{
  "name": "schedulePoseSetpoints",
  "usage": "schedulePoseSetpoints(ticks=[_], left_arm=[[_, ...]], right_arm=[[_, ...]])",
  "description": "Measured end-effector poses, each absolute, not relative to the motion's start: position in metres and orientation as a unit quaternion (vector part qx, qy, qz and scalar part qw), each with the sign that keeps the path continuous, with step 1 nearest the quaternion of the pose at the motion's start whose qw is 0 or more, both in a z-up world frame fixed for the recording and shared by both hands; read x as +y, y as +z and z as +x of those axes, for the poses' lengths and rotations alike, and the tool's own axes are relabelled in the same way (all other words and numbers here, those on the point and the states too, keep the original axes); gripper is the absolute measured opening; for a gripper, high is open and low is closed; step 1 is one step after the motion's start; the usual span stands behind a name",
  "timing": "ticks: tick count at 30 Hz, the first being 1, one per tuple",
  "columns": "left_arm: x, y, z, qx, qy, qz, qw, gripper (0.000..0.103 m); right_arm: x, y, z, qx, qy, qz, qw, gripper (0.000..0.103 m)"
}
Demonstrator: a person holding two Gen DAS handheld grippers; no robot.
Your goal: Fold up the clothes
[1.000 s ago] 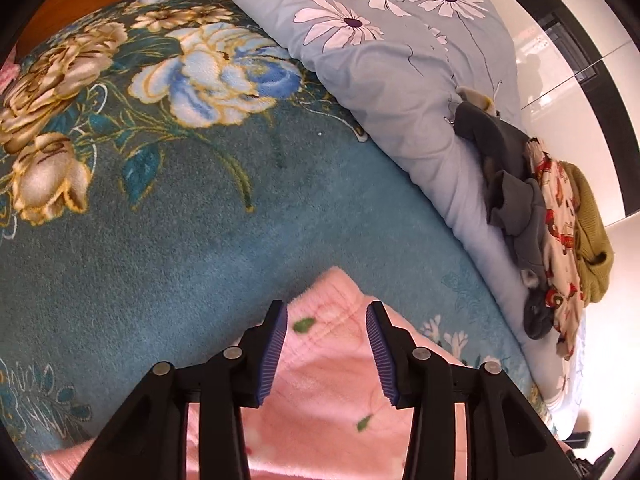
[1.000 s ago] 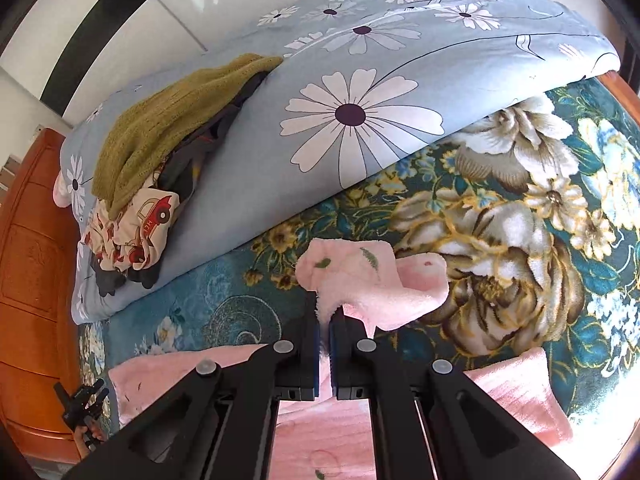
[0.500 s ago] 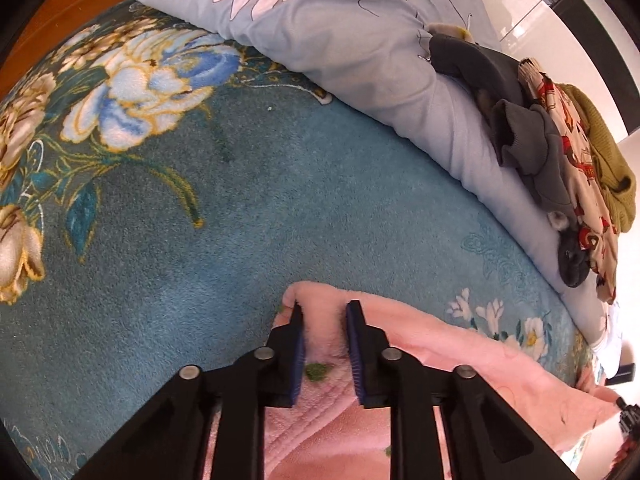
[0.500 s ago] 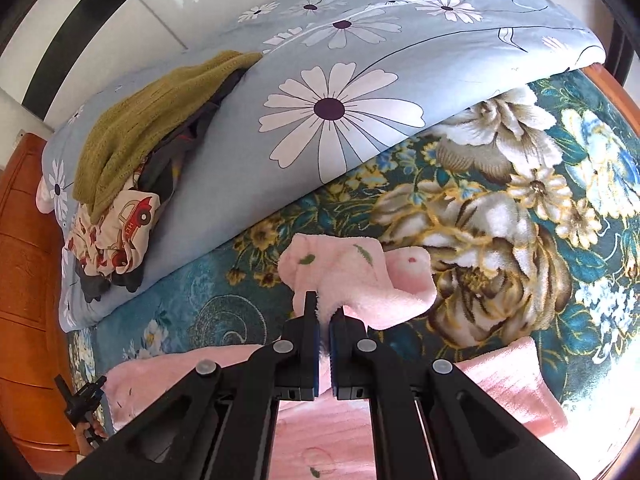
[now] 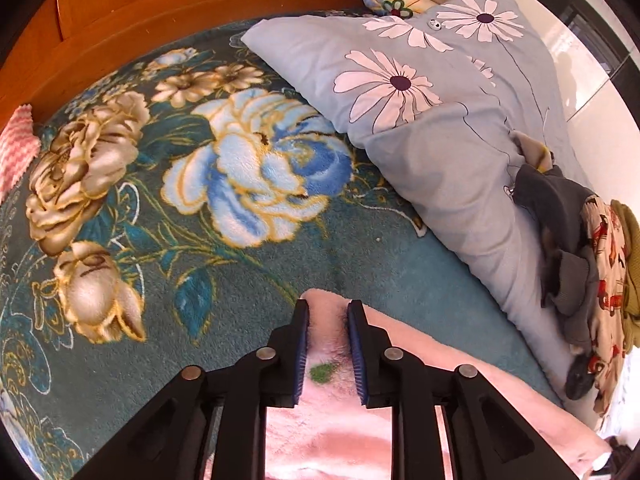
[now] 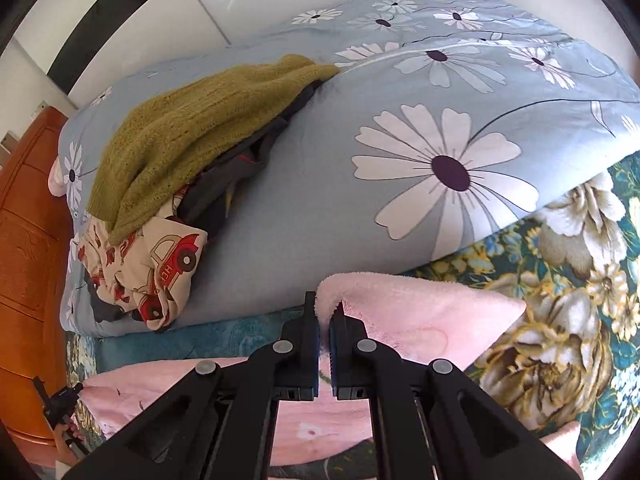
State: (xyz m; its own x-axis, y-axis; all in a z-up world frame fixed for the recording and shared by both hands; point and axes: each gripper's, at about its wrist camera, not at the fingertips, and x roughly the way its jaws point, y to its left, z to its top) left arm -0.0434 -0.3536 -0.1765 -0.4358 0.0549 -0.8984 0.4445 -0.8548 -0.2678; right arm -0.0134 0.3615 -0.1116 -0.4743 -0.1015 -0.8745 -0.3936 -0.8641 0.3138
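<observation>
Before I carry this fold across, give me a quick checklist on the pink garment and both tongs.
1. Right tongs shut on the pink garment: ok.
2. Left tongs gripping the pink garment: cannot tell; fabric sits between the jaws, a gap shows.
3. Held flap lifted off the floral blanket: ok.
4. Clothes pile apart from the garment, up on the daisy duvet: ok.
5. Rest of the garment lying flat: cannot tell, mostly hidden.

Pink fleece garment (image 5: pixel 340 432), teal floral blanket (image 5: pixel 160 200), pale-blue daisy-print duvet (image 6: pixel 400 160).
</observation>
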Motion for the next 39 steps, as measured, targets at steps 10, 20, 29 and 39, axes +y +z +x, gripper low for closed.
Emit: schedulePoseSetpoints(ticks=[10,20,29,39], left_arm=[[-0.353,-0.13,0.034,0.309,-0.822,0.468,0.094,0.057],[-0.363,-0.148,0.169,0.385,-0.776,0.47,0.167,0.06],[-0.335,-0.142,0.203,0.465,-0.763,0.419,0.161,0.06],[-0.306,-0.142,0.213,0.469,-0.761,0.423,0.151,0.06]], right_arm=[[0.336,-0.125,-0.046,0.242,0.829,-0.504,-0.013,0.056],[0.498,-0.177,0.092,0.341,0.798,-0.478,0.134,0.057],[0.504,-0.24,0.102,0.489,0.751,-0.435,0.09,0.056],[0.507,-0.167,0.079,0.419,0.816,-0.386,0.098,0.004]])
